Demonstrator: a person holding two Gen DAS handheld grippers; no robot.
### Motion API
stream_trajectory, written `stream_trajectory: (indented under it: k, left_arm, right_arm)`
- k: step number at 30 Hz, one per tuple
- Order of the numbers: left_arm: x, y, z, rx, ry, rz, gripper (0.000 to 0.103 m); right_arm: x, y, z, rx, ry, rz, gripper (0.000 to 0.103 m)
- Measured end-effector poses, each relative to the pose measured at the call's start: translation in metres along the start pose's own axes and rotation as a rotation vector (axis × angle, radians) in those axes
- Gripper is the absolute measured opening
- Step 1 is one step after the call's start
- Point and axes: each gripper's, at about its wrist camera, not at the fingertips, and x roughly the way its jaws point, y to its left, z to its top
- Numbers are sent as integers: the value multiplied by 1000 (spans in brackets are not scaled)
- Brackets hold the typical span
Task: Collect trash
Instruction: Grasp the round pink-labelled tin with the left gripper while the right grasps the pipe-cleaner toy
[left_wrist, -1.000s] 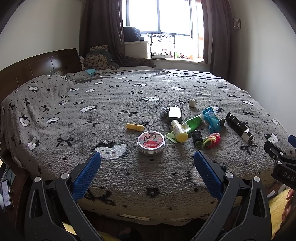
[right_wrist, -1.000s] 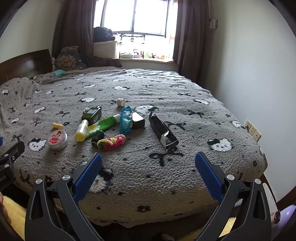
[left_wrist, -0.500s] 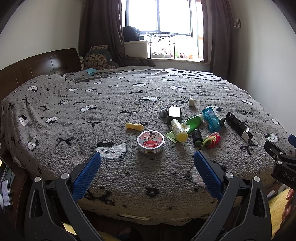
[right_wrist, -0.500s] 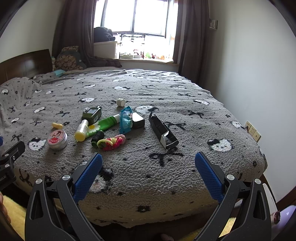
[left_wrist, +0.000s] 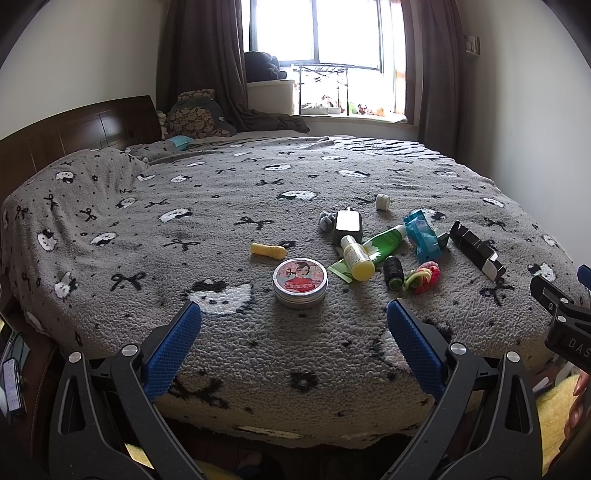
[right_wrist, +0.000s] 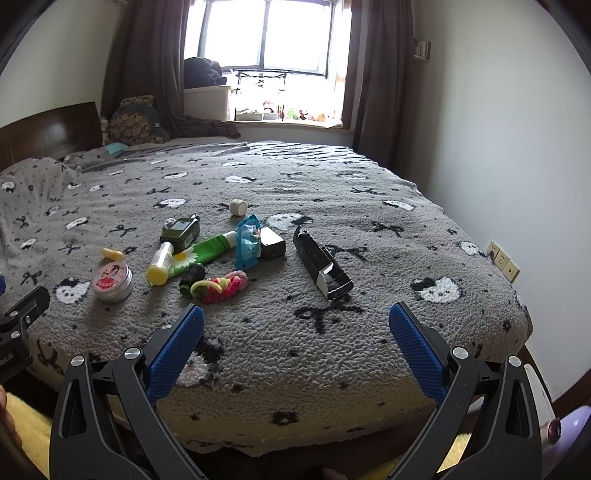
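Round tin (left_wrist: 300, 282) lies ahead of the wide-spread left gripper (left_wrist: 294, 325).

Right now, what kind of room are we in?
A bedroom, most likely. A big bed with a grey cat-and-bow blanket fills it, a dark wooden headboard stands at one end, and long curtains hang beside a window.
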Motion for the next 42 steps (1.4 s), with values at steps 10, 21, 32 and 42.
stream_trajectory:
  k: [10, 21, 32, 42]
  left_arm:
    - [8, 2, -5, -3, 14, -11, 95]
    - [21, 10, -10, 5, 37, -3, 95]
    - [59, 24, -19, 9, 114, 9, 95]
    - [126, 19, -17, 93, 240, -37, 89]
  right_arm:
    - [3, 1, -2, -13, -22, 35, 100]
    - [16, 1, -7, -15, 8, 19, 100]
    - [56, -6, -15, 45, 95, 77, 100]
    - [116, 27, -14, 44, 198, 154, 100]
